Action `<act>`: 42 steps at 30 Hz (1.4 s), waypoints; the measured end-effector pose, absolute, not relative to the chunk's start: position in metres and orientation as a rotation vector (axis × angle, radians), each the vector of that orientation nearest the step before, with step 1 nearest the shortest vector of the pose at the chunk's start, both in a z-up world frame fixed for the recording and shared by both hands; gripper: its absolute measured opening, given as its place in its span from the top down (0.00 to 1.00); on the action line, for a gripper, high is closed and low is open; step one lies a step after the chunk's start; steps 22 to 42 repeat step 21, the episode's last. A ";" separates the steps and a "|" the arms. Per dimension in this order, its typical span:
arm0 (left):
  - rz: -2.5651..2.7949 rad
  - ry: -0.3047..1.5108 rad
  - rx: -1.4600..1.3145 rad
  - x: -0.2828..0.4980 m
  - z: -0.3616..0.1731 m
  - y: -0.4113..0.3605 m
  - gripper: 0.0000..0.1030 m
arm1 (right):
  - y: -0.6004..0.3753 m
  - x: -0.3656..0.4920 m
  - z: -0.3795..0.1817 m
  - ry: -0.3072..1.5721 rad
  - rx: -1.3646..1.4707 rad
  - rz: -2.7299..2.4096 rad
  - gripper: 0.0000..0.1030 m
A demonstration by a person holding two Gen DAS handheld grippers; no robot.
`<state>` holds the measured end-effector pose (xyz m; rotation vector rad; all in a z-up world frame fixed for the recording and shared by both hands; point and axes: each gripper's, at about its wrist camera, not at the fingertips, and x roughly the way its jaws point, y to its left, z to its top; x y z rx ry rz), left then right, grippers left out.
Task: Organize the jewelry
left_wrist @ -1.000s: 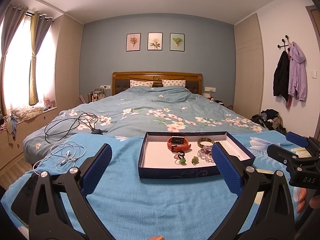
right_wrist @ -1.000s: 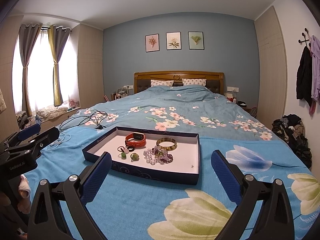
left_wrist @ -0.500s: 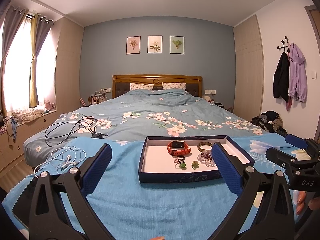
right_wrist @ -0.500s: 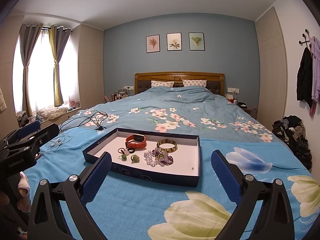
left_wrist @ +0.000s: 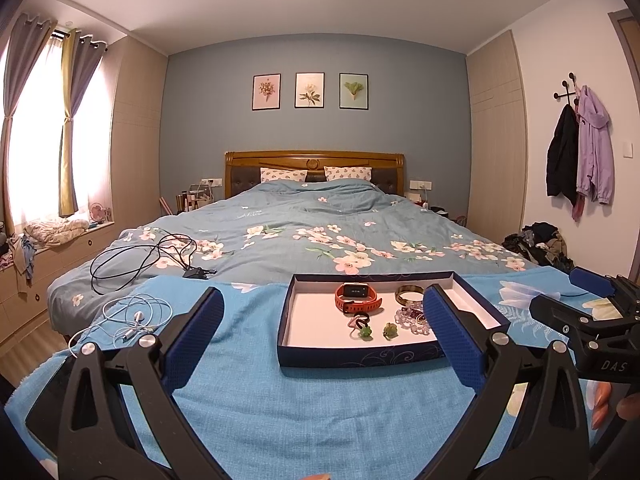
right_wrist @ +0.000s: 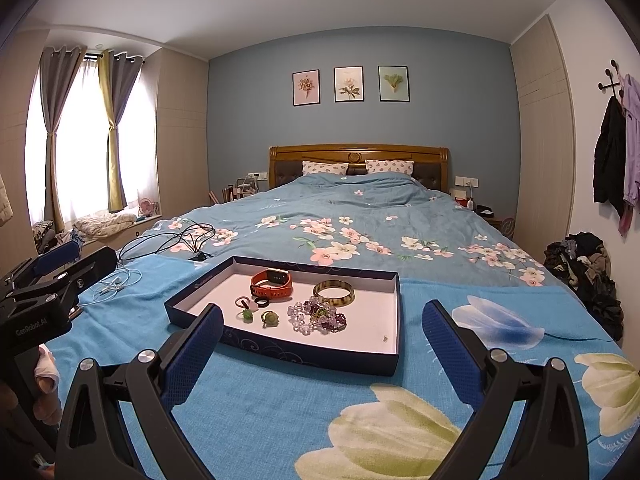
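I see watch (right_wrist: pixel 272 282), bangle (right_wrist: pixel 334 293), beads (right_wrist: pixel 318 316) and rings (right_wrist: pixel 258 312) all inside the box (right_wrist: pixel 280 354); sorting stage unclear; both claws, left (left_wrist: pixel 322 330) and right (right_wrist: pixel 320 354), released, empty.

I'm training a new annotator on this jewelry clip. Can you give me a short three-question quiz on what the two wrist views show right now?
1. True or false: the right gripper is shut on the orange watch.
2. Which lies nearest the tray's far right corner? A) brown bangle B) green rings C) bead bracelets
3. Fill in: the white earphones lie on the blue blanket, outside the tray, on the ____ gripper's side.

Key: 1 false, both grippers are open and empty. 2 A. 3 left.
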<state>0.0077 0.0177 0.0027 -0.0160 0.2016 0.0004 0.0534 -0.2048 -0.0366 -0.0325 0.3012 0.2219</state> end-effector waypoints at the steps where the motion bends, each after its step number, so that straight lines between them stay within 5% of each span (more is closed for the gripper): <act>1: 0.002 0.199 -0.016 0.008 0.003 0.018 0.05 | -0.205 0.054 -0.037 0.302 -0.033 0.221 0.07; 42: -0.019 0.344 -0.036 0.035 -0.013 0.029 0.05 | -0.242 0.083 -0.051 0.474 -0.068 0.179 0.07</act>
